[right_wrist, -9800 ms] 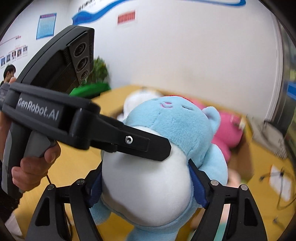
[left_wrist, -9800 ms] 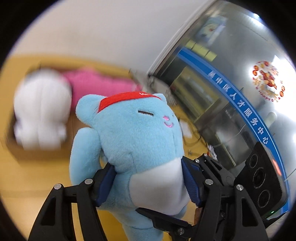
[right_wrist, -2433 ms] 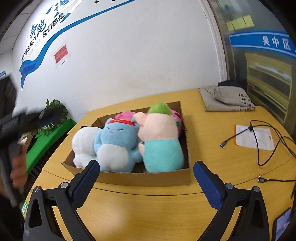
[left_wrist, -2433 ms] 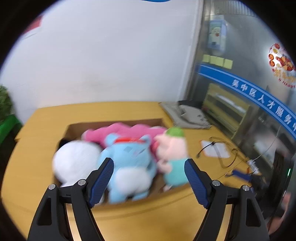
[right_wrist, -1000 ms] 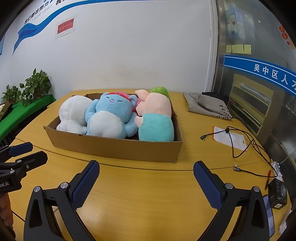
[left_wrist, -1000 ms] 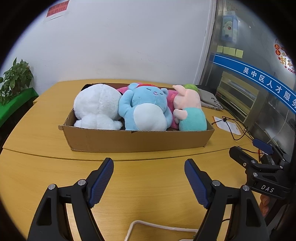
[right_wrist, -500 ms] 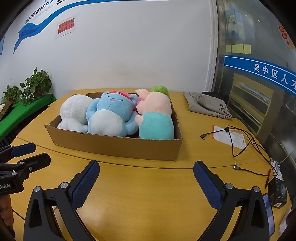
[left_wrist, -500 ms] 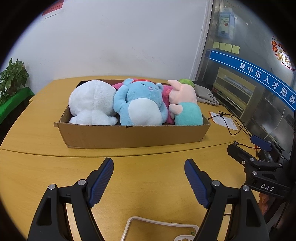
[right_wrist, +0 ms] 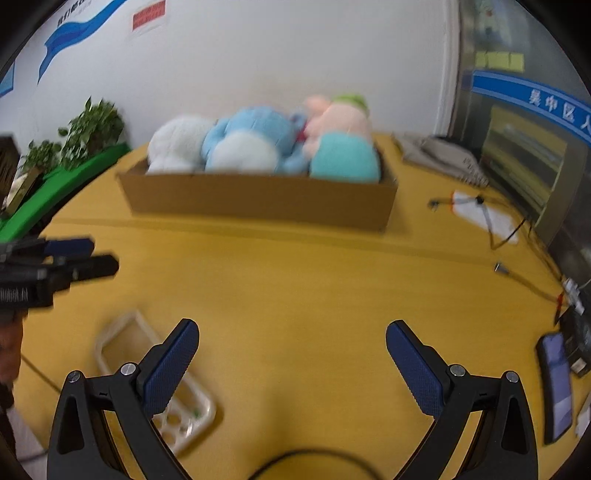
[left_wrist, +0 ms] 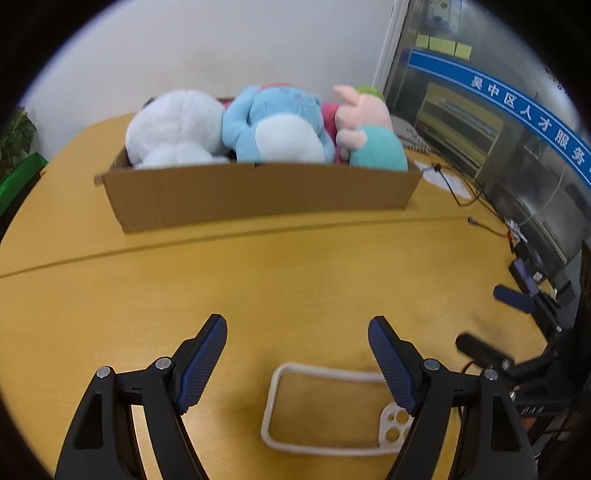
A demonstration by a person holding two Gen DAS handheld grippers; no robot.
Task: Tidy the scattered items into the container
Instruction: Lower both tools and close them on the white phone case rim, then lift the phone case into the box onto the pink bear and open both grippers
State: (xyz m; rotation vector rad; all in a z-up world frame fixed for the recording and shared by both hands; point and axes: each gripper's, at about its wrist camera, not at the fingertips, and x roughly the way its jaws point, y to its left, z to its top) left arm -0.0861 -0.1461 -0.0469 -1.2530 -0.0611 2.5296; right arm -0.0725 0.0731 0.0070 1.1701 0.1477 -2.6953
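Left gripper (left_wrist: 297, 354) gapes over a phone case (left_wrist: 295, 406) on the table (left_wrist: 110, 295).

White Chinese characters run along the blue band (left_wrist: 524, 107) on the glass front at the right — "吴中区人才服务" can be made out in the left wrist view, only "吴中区人" in the right wrist view. The red notice (right_wrist: 149, 17) on the wall and the lettering on the left gripper (right_wrist: 48, 273) are too blurred to read.
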